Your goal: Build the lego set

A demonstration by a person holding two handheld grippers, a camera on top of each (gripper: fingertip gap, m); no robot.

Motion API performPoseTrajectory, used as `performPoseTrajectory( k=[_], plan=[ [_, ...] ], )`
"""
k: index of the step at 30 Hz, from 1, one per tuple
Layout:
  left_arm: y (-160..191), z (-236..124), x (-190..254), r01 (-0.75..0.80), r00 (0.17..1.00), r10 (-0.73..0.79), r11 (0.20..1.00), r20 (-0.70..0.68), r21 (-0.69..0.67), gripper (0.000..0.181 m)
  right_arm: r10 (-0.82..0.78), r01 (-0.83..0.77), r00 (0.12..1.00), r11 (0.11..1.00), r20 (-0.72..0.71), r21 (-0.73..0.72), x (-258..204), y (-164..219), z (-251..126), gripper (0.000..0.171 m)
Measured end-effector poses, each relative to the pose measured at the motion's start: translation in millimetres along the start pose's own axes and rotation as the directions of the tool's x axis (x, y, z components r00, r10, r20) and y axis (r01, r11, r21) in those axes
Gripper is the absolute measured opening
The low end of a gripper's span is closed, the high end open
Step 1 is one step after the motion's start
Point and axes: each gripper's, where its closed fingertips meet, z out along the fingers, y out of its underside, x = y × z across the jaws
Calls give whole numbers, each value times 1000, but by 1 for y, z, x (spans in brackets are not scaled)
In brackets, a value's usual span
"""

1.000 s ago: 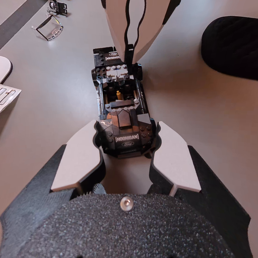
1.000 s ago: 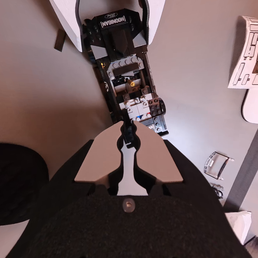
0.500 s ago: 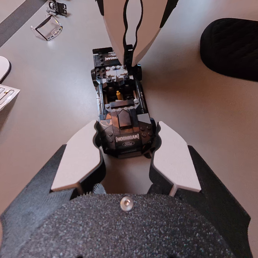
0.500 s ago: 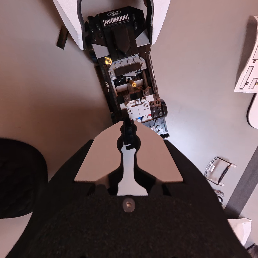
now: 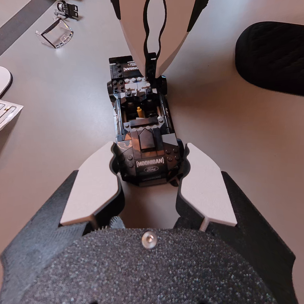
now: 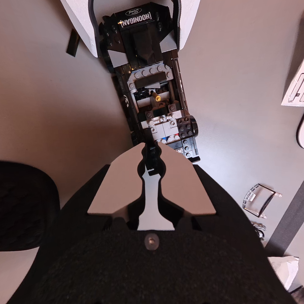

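A black lego car [image 5: 144,131] stands on the grey table, roof off, with a yellow lever in the cabin. My left gripper [image 5: 149,146] is shut on the car's front end, one finger against each side. It also shows at the top of the right wrist view [image 6: 137,49]. My right gripper [image 6: 151,144] is shut on a small black piece [image 6: 151,158] and holds it upright against the car's [image 6: 156,92] rear corner, beside the light grey studs. In the left wrist view the right gripper [image 5: 150,74] comes down from the top onto that corner.
A clear windscreen piece [image 5: 54,35] [image 6: 258,200] and a small black assembly [image 5: 67,8] lie to one side. A black padded object [image 5: 271,57] [image 6: 24,205] lies on the other side. A sticker sheet [image 5: 8,113] [image 6: 296,92] and a loose black tile [image 6: 73,43] lie nearby. There is about 9 cm between the tips of the two grippers. From my left tips it is roughly 4 cm to the loose black tile [image 6: 73,43]; from my right, 12 cm.
My right gripper has shifted and turned slightly with the black piece, staying at the car's rear corner. My left gripper and the car have barely moved.
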Motion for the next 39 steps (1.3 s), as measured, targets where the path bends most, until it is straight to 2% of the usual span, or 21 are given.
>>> performPoseTrajectory(
  k=[18, 31, 39],
  plan=[
    [0, 0, 0, -3, 1000, 3, 1000, 0, 3, 77, 35, -34, 999, 998, -26, 50, 4, -3, -10, 12],
    [0, 0, 0, -8, 1000, 8, 1000, 3, 1, 77, 266, -231, 960, 931, -90, 282, -2, 11, -38, 10],
    [1, 1, 0, -12, 1000, 12, 1000, 7, -1, 78, 330, -273, 936, 902, -124, 335, -5, 21, -39, 10]
  ],
)
